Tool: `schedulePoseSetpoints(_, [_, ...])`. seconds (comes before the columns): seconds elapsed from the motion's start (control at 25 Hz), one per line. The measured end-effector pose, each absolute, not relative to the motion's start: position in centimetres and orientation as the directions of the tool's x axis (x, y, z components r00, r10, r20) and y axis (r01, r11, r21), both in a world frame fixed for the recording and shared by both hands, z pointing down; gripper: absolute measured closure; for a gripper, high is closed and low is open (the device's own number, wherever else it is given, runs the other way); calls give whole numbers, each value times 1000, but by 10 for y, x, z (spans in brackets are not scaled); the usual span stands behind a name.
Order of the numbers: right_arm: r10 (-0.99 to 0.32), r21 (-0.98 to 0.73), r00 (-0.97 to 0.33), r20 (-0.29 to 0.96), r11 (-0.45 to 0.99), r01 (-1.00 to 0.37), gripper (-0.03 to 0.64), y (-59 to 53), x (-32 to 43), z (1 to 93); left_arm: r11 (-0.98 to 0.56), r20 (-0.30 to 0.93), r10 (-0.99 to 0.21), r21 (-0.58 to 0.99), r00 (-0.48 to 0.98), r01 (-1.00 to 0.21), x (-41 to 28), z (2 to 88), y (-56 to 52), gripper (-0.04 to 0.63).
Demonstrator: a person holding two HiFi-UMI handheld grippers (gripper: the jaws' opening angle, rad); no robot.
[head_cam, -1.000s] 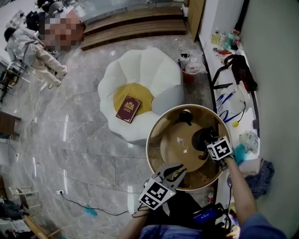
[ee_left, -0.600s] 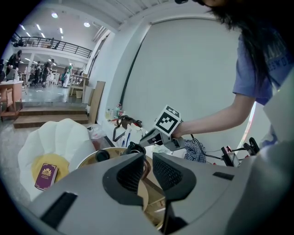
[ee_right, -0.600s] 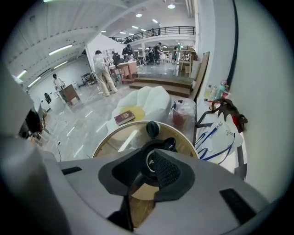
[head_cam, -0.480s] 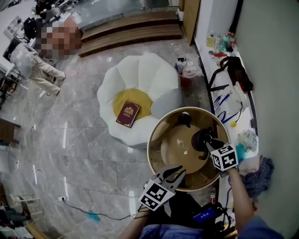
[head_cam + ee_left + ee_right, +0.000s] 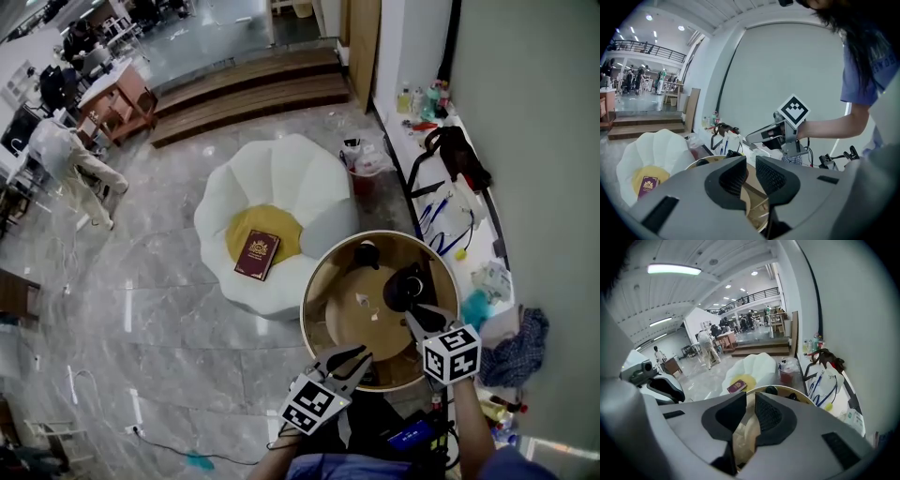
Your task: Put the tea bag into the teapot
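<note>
A round wooden table [image 5: 314, 292] stands in front of me in the head view. A black teapot [image 5: 405, 289] sits on its right side. A small white tea bag [image 5: 361, 301] lies near the middle, with another white scrap [image 5: 373, 317] beside it. My right gripper [image 5: 411, 320] hovers just short of the teapot, jaws nearly together and empty [image 5: 750, 404]. My left gripper [image 5: 364, 353] hangs over the table's near rim, also closed on nothing [image 5: 751, 169]. From the left gripper view the right gripper [image 5: 754, 137] points left above the table.
A small dark pot [image 5: 367, 251] sits at the table's far edge. Beyond is a white flower-shaped seat [image 5: 281, 178] with a dark red book [image 5: 257, 254]. A cluttered white ledge [image 5: 469, 225] runs along the right wall. A red bin [image 5: 363, 178] and a checked cloth [image 5: 517, 339] are nearby.
My right gripper has drawn back from the teapot toward me. The head view has tipped further forward. The left gripper has stayed at the near rim.
</note>
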State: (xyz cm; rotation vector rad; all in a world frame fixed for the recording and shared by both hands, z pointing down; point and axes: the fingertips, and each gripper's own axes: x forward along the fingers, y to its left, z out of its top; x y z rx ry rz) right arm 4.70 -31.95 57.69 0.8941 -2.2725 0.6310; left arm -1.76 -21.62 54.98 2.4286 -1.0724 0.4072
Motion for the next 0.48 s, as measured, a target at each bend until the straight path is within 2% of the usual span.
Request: schedulePoseSetpoints(0.48, [-560,-257,-586,586,557,-790,569,-238,31,502,-694,388,-570,245,724,-677,-35,508,-155,537])
